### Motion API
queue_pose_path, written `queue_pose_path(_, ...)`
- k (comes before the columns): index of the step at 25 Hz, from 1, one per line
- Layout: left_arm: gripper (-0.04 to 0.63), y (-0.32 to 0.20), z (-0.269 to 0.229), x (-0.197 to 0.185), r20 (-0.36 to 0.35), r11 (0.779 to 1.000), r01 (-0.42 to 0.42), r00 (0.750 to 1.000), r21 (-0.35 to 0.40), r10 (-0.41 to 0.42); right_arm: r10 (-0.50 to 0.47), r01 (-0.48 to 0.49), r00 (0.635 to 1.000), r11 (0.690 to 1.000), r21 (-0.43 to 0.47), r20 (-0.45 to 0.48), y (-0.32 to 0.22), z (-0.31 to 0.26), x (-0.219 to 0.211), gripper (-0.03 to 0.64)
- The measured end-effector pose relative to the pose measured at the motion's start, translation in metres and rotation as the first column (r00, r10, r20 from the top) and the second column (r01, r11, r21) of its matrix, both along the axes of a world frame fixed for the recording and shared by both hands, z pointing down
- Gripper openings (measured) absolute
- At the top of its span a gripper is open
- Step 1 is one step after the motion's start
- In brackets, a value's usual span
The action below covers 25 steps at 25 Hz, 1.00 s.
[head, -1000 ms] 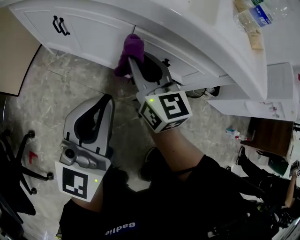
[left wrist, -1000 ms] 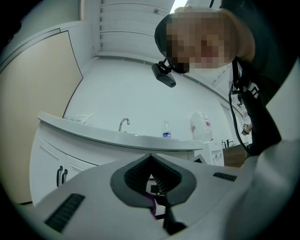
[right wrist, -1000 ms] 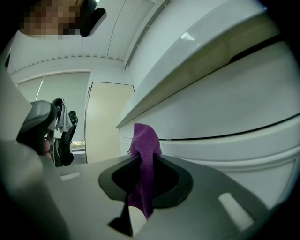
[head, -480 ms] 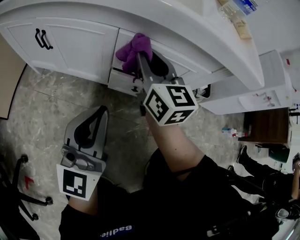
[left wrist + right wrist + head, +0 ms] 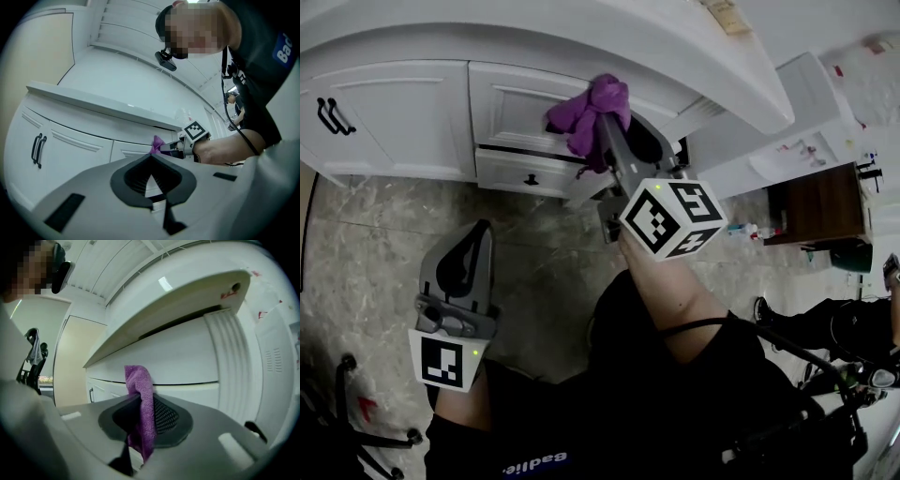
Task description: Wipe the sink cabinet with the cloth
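Note:
A purple cloth [image 5: 592,114] is pinched in my right gripper [image 5: 607,131], which is shut on it and holds it against the upper drawer front of the white sink cabinet [image 5: 412,112]. In the right gripper view the cloth [image 5: 140,401] stands up between the jaws in front of the drawer face [image 5: 187,364]. My left gripper [image 5: 467,251] hangs low over the floor, away from the cabinet, jaws together with nothing in them. In the left gripper view the cloth [image 5: 156,144] and the right gripper [image 5: 169,147] show ahead at the cabinet [image 5: 79,150].
A black double handle [image 5: 334,116] marks the cabinet door at left. A small knob [image 5: 531,179] sits on the lower drawer. The white counter edge [image 5: 581,37] overhangs above. A marble floor [image 5: 366,253] lies below. A dark wooden cabinet [image 5: 820,202] stands at right.
My right gripper has moved the cloth to the right along the cabinet front and up onto the drawer face. The left gripper has stayed low by the floor.

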State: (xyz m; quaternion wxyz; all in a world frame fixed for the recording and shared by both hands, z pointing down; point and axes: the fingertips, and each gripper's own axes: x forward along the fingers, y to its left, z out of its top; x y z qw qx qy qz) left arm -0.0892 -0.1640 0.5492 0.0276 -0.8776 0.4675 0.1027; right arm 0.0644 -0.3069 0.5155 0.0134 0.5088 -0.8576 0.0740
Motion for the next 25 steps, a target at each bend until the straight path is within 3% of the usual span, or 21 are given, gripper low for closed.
queue_pose_path(6,0.000,0.002,0.014,0.009,0.007,0.999,-0.032,0.999,0.012,0.032,0.153,-0.156,0.985,0.987,-0.034,-0.082,0.017,0.019,0.091,0.060)
queue_pose_path(8,0.000,0.003,0.016,0.009,0.016,0.999,-0.030,0.999,0.021,0.030,0.164,-0.168,0.979,0.986,-0.023,-0.125,0.024,0.023,0.099,0.060)
queue_pose_path(10,0.000,0.004,0.020,0.008,0.026,0.999,-0.023,0.999,0.024,0.022,0.122,-0.121,0.975,0.993,0.018,-0.185,0.034,0.023,0.079,0.060)
queue_pose_path(13,0.000,0.006,0.030,0.002,0.043,1.000,-0.014,0.999,0.009,0.014,-0.002,0.025,0.968,0.996,0.086,-0.252,0.046,0.018,0.009,0.060)
queue_pose_path(18,0.000,0.010,0.033,-0.027,0.023,0.998,0.060,0.998,-0.004,-0.060,-0.217,0.231,0.959,0.971,0.065,-0.181,0.039,0.034,-0.125,0.060)
queue_pose_path(21,0.000,0.015,0.031,-0.046,0.018,0.994,0.106,0.994,0.004,-0.106,-0.225,0.232,0.961,0.972,0.026,-0.160,0.019,0.060,-0.163,0.060)
queue_pose_path(25,0.000,0.020,0.045,-0.065,0.010,0.991,0.130,0.992,-0.022,-0.130,-0.155,0.152,0.981,0.988,-0.029,-0.121,-0.003,0.088,-0.154,0.060)
